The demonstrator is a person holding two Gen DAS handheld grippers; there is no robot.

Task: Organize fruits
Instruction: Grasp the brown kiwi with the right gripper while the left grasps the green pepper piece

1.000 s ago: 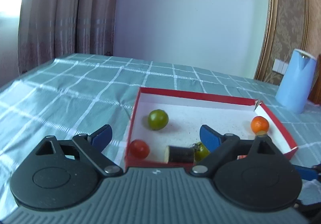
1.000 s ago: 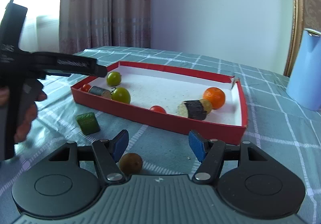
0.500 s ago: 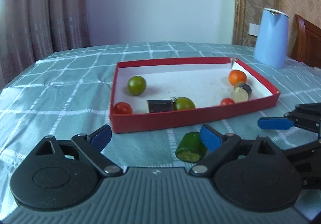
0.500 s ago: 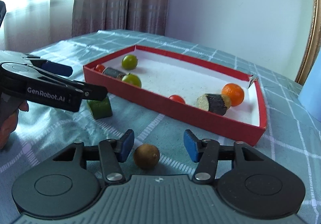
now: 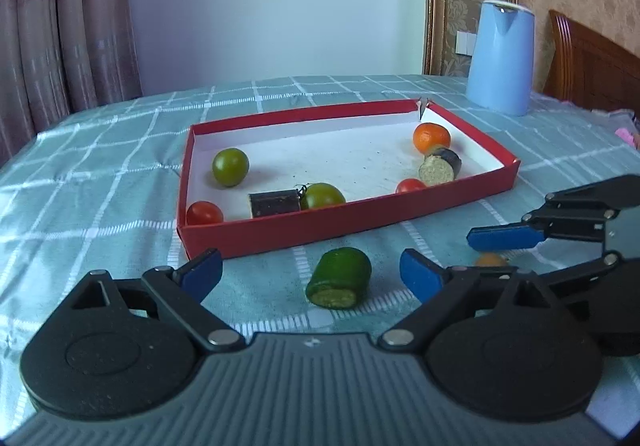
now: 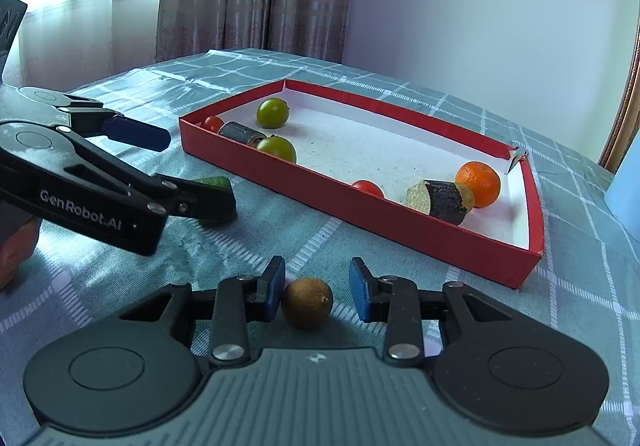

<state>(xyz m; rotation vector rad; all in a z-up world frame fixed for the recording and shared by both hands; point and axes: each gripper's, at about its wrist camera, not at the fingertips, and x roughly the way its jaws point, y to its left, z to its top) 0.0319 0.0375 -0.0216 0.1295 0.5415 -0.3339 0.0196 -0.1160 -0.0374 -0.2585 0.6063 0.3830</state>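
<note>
Both tools have closed in on the two pieces left outside the red box (image 5: 344, 224) in the last second. Right tool (image 6: 316, 288), which a second ago had the brown kiwi-like fruit (image 6: 307, 301) off toward its left finger, now brackets it: the jaws have narrowed to a gap a little wider than the fruit, the left pad (image 6: 275, 284) is touching or nearly touching its side, and the other pad stands just clear. It grips nothing yet, and the fruit sits on the tabletop (image 6: 580, 214). Left tool (image 5: 310, 276), which a second ago faced the box interior, has pulled back and now points at the green cucumber-like chunk (image 5: 339, 283), lying on its side just in front of the box's near wall; its jaws are spread wide and empty, the chunk between and slightly ahead of them. Inside the box lie two green tomatoes, two red ones, an orange (image 5: 431, 137) and two dark cut pieces. Judging from this, sorting is nearly finished: a squeeze and a lift over the wall would bring each remaining piece in.
</note>
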